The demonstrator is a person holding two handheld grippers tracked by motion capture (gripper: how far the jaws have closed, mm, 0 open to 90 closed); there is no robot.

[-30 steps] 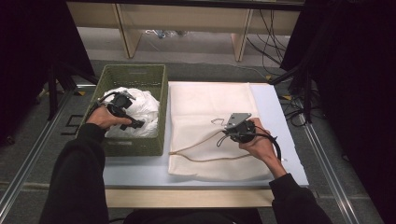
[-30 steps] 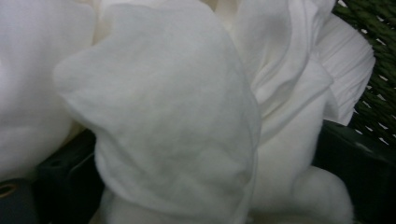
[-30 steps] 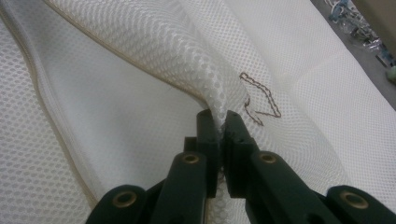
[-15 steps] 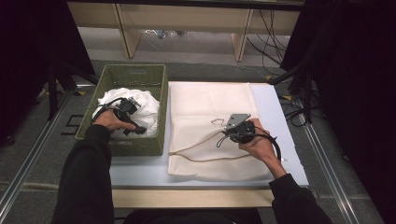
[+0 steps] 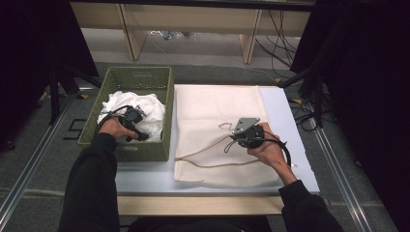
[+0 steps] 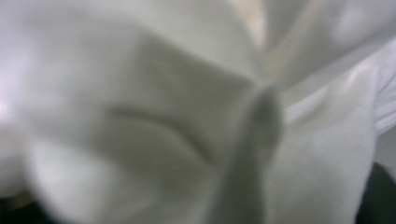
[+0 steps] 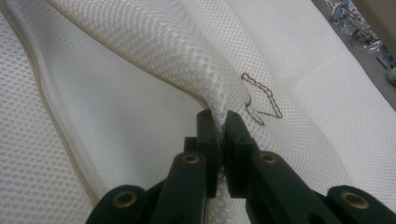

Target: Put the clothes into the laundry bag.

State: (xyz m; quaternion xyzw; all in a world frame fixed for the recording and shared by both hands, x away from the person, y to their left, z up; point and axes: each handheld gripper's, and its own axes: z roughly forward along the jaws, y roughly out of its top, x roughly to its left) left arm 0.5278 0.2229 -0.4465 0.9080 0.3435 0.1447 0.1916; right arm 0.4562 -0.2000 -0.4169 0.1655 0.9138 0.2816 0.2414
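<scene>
L gripper (image 5: 131,117): down in basket (image 5: 159,87), on top of white cloth (image 5: 152,108); jaws just been closing, cloth bunched right up against lens in L gripper view (image 6: 140,93); can't tell if pads press on it – too blurred.
L hand (image 5: 113,128): wrapped round gripper body, cable looping over cloth.
R gripper (image 7: 218,126): jaws pressed together, pinching raised fold of mesh bag (image 7: 154,42); in high view sits mid-bag (image 5: 246,133), grey plate on top.
R hand (image 5: 266,147): over near-right part of bag, cable curling beside wrist.
Cloth: crumpled heap, fills near half of basket, far end bare.
Basket: green woven, on table (image 5: 285,106) left side, right wall just beside bag's left edge.
Bag: cream mesh, lying flat on table, covers most of centre/right; mouth edge lifted where R jaws hold it, tan-trimmed opening curving across near part (image 5: 212,162).
Chain: thin brown zigzag on bag (image 7: 261,100), just past R jaw tips; seen in high view left of gripper (image 5: 226,125).
Grippers: well apart, basket wall between.
</scene>
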